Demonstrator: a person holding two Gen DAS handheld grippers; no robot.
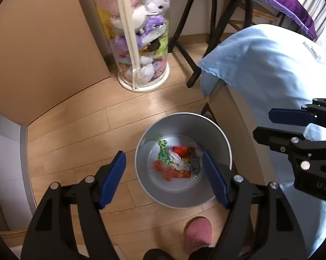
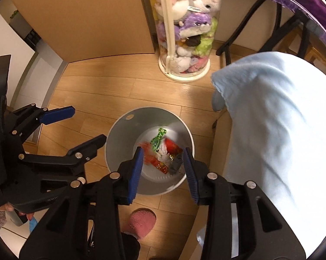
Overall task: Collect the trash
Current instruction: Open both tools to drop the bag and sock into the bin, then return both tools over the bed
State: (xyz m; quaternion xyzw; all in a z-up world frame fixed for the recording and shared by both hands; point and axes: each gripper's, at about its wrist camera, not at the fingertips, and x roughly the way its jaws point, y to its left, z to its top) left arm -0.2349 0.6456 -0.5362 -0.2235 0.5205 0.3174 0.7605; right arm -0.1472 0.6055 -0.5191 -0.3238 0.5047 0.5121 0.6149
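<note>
Both the left gripper (image 1: 163, 173) and the right gripper (image 2: 164, 169) hung open and empty above the gray bin (image 1: 219, 130), where the trash (image 1: 180, 160) lay.

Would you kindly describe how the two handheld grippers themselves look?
Both the left gripper and right gripper are matte black, angular plastic frames with silver round rivets at the pivots. Each finger ends in a long flat blue pad. Faint pale lettering marks the right gripper's body.
</note>
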